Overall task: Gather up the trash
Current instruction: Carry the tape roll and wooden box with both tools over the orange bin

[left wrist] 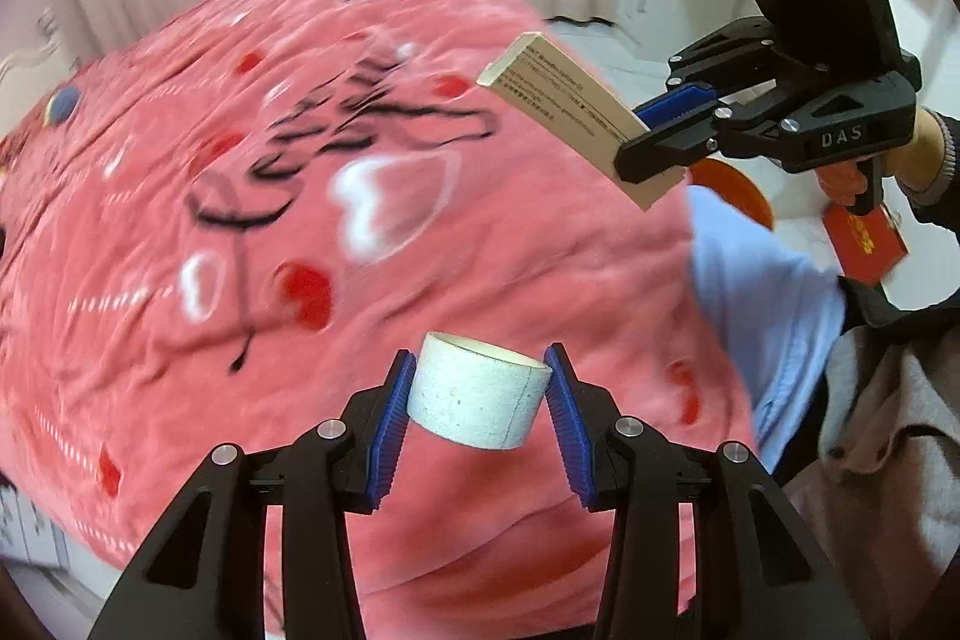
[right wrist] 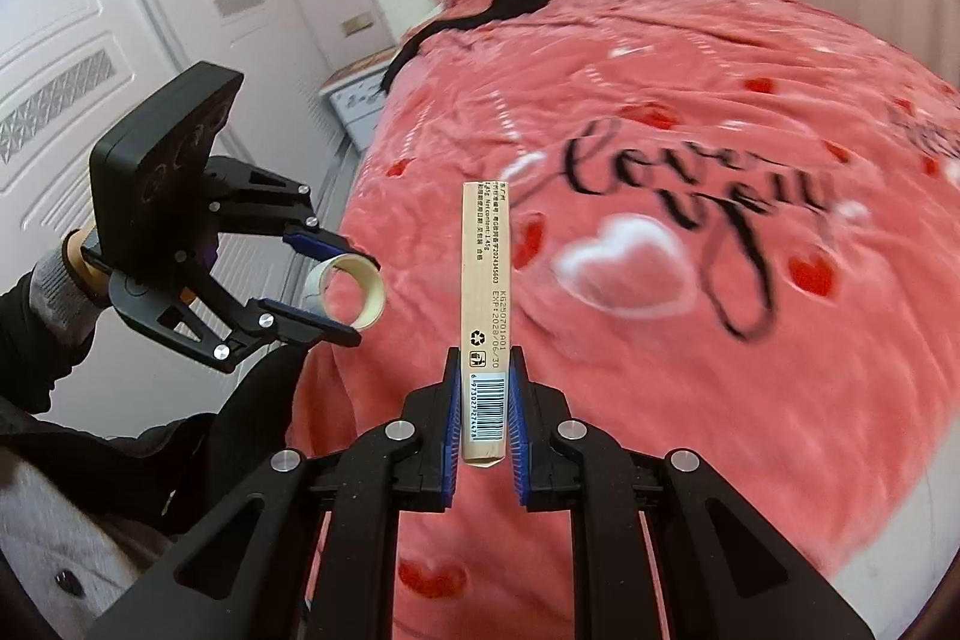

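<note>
My left gripper [left wrist: 480, 400] is clamped on a short cardboard tube [left wrist: 478, 391], blue pads pressing its wall at about 9 and 3 o'clock of the roll. My right gripper [right wrist: 485, 400] is clenched on a flat beige box [right wrist: 485, 316], held near its barcode end, so most of its length sticks out past the fingertips toward 12 o'clock. Both pieces of trash are in the air above the pink blanket [right wrist: 690, 340] on the bed; I see no bin in either view, so I cannot tell where they go.

My worries from here: the box is gripped at one end only, so I judge a quick swing could make it pivot or slide out. The tube is thin-walled and hollow; more squeeze could crush it, and less could let it drop onto the bed. From the left wrist view the box sits at about 2 o'clock, near my other hand's path, so the two loads could knock together. The blur warns me that aiming is poor right now.
</note>
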A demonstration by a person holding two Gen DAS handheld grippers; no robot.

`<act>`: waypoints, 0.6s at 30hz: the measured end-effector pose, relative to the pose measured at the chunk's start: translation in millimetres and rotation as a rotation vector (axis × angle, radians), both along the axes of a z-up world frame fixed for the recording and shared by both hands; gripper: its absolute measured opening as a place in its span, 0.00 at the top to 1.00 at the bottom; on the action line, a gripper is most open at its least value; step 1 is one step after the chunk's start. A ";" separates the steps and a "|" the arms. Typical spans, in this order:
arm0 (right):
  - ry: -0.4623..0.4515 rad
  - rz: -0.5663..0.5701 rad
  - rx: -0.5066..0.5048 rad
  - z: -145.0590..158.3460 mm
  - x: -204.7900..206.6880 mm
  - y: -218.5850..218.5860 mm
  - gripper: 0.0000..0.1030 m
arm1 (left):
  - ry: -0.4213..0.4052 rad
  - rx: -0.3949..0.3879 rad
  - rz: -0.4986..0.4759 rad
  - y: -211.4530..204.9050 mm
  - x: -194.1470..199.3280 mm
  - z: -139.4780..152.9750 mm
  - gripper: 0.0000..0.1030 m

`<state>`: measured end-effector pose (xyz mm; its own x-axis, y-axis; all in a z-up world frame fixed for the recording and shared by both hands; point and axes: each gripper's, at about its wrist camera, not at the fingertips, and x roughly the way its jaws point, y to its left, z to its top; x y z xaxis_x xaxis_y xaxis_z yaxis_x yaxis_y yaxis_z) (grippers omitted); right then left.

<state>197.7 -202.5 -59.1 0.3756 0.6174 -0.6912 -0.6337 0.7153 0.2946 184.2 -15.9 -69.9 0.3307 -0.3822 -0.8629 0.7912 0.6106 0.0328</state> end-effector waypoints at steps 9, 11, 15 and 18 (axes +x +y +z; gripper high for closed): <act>-0.049 -0.248 0.041 11.8 -63.8 -130.0 0.86 | -0.026 0.012 -0.222 -117.9 -22.2 8.6 0.56; -0.054 -0.317 0.044 11.7 -80.4 -163.7 0.86 | -0.028 0.011 -0.274 -144.9 -27.4 9.5 0.56; -0.048 -0.449 0.045 5.9 -108.3 -226.1 0.86 | -0.026 0.004 -0.378 -202.7 -36.6 7.2 0.56; -0.034 -0.545 0.047 -1.8 -127.3 -267.8 0.86 | -0.015 0.000 -0.466 -250.4 -47.5 1.6 0.56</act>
<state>70.4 -470.3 -60.9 0.6716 0.3570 -0.6492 -0.1850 0.9293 0.3197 136.7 -266.3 -68.2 0.1360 -0.4933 -0.8591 0.9807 0.1902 0.0461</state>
